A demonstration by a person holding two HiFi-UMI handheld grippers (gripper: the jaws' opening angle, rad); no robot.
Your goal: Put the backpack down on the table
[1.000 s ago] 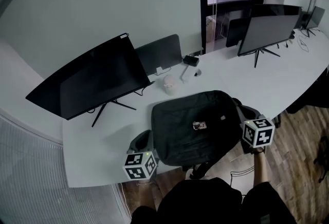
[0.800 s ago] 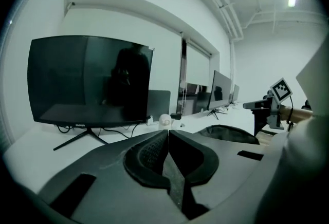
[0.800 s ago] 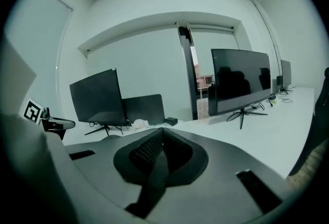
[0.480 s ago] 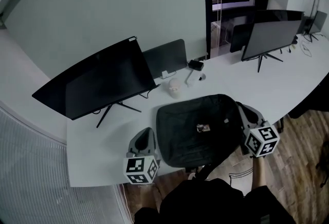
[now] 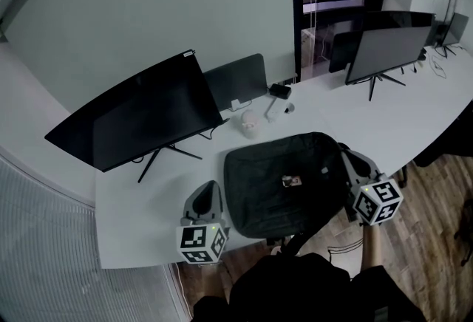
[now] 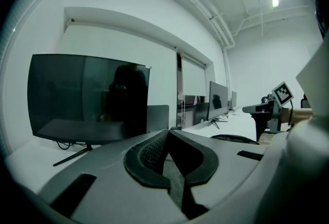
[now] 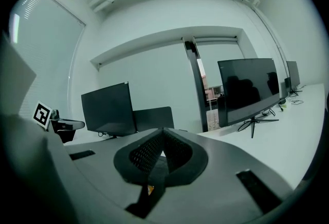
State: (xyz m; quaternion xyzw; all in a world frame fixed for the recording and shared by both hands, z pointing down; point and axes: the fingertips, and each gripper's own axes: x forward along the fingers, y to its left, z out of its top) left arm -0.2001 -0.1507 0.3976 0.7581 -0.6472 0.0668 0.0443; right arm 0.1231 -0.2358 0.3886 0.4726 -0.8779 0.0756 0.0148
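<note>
My left gripper (image 5: 209, 191) and right gripper (image 5: 355, 164) are both pressed together, empty, flanking the backpack (image 5: 259, 187). It lies flat at the desk's (image 5: 148, 202) near edge, lower centre. It looks soft, floppy and fairly heavy; I'd pinch a strap.

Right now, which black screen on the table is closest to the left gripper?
The big screen at the left end of the table, standing just beyond the left gripper. The smaller panel beside it and the far screen past the backpack sit farther away.
</note>
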